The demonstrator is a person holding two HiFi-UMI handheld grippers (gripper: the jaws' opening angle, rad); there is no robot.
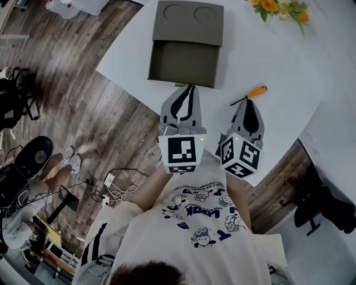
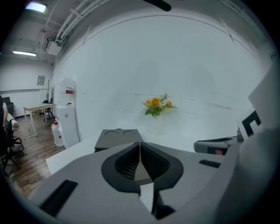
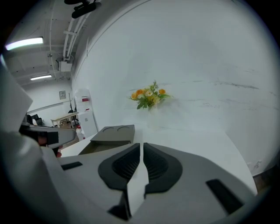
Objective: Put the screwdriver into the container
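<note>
The pick-up is not yet begun: the left gripper point(image 1: 188, 90) and right gripper point(image 1: 248, 103) are both hovering pressed together, holding nothing, at the table's point(image 1: 272, 53) near edge. The screwdriver point(image 1: 251, 95) is lying just beyond the right gripper's tip, to the right of the container point(image 1: 183, 64). Next, the right jaws likely need spreading around its orange handle.

Overhead and low views, common container point(image 1: 186, 61)

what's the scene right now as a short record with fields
table: white
container: grey, open, near the table edge
screwdriver: orange handle, on table right of container, not held
left gripper: jaws shut, empty, near container
right gripper: jaws shut, empty, just short of screwdriver
flowers: far side of table
</note>
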